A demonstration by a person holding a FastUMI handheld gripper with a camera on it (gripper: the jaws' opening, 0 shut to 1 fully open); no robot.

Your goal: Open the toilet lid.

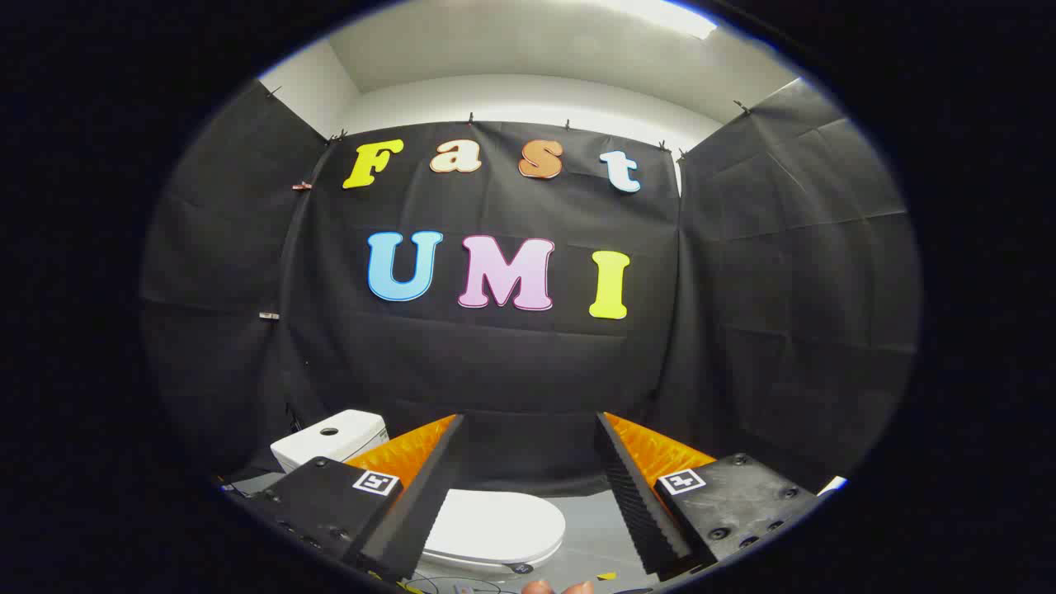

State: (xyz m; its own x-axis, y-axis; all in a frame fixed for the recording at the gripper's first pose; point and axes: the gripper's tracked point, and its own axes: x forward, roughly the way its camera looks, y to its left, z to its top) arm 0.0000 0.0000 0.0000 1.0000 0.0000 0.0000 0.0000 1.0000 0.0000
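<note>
- The booth is enclosed by black cloth walls (511,363).
- A white ceiling (528,49) is lit by a strip light (660,12).
- A grey floor (590,528) is seen below.

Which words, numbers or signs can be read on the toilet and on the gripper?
Toilet lid, shut: no text.
Toilet tank: no text.
Gripper, open, the lid seen between its fingers, touching nothing: square markers with black-and-white patterns, no words or numbers.
</note>
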